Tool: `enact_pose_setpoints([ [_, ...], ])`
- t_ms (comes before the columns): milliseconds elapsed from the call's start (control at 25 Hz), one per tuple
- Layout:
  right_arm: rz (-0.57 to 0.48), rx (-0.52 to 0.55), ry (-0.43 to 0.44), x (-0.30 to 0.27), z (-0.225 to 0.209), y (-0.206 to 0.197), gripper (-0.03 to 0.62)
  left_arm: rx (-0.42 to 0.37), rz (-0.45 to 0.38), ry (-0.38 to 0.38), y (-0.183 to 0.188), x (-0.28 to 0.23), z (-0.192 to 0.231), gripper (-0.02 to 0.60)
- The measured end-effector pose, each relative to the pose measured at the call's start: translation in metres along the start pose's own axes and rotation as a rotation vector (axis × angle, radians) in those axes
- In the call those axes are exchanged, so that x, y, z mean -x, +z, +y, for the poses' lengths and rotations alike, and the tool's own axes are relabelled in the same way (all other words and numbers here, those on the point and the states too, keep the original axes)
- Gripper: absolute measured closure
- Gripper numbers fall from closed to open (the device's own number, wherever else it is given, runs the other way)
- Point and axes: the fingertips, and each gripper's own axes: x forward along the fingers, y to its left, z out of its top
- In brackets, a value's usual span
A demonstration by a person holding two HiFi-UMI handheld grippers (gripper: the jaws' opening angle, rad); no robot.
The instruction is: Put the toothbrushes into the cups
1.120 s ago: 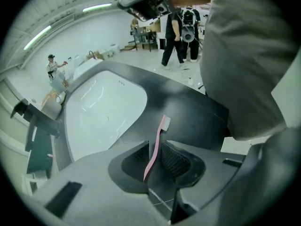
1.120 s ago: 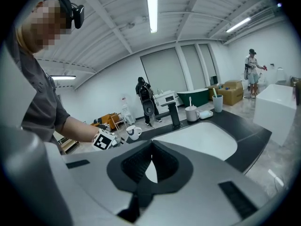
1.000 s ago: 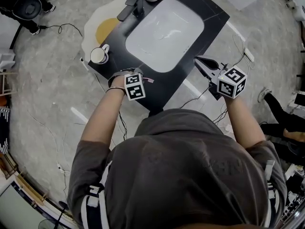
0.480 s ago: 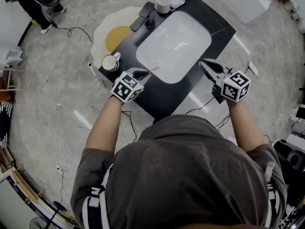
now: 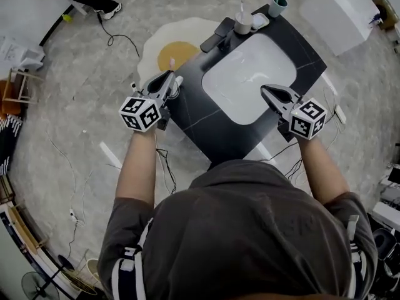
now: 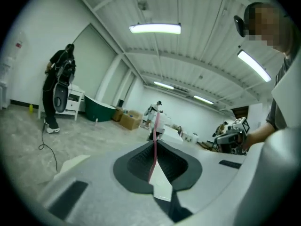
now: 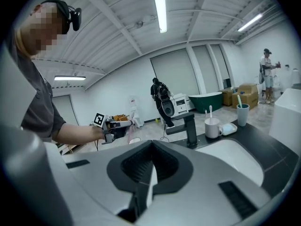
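Observation:
My left gripper (image 5: 169,77) is raised over the counter's left corner, shut on a pink toothbrush (image 5: 171,62) that sticks up past its tips; the jaws have just been closing on it. In the left gripper view the pink toothbrush (image 6: 154,147) lies clamped between the pads. A white mug (image 5: 179,80) peeks out beside that gripper. At the counter's back stand a white cup (image 5: 242,24) and a teal cup (image 5: 277,6), each with a toothbrush in it. My right gripper (image 5: 263,90) hovers over the basin's right side, shut and empty, as the right gripper view (image 7: 150,164) confirms.
The white basin (image 5: 259,74) is set into the black counter (image 5: 206,120). A black faucet (image 5: 219,37) and a soap dish (image 5: 259,21) sit at the back. An egg-shaped rug (image 5: 178,49) and cables lie on the floor; people stand in the room's distance.
My left gripper lifted from the counter's front with the pink toothbrush, rolled upright and swung left toward the white mug. The right gripper shifted slightly over the basin.

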Motion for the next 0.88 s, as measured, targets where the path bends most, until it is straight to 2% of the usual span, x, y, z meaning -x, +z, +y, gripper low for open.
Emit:
enact_pose_setpoints([
  [160, 0.023, 0.013, 0.011, -0.015, 0.004, 0.000, 0.602, 0.034, -0.079, 0.071, -0.002, 0.011, 0.037, 0.558],
  [360, 0.045, 0.015, 0.000, -0.022, 0.004, 0.001, 0.602, 0.035, -0.092, 0.110, -0.024, 0.012, 0.059, 0.558],
  [520, 0.057, 0.010, -0.012, -0.023, 0.003, -0.003, 0.602, 0.014, -0.044, 0.147, -0.052, 0.012, 0.066, 0.558],
  [720, 0.067, 0.010, -0.009, -0.025, 0.005, -0.007, 0.602, -0.097, 0.091, 0.207, -0.078, 0.016, 0.063, 0.552],
  [840, 0.062, 0.008, -0.011, -0.022, 0.008, -0.005, 0.602, -0.104, 0.115, 0.239, -0.078, 0.031, 0.059, 0.468],
  [880, 0.056, 0.007, -0.015, -0.021, 0.008, -0.003, 0.602, -0.106, 0.116, 0.249, -0.076, 0.036, 0.058, 0.462],
])
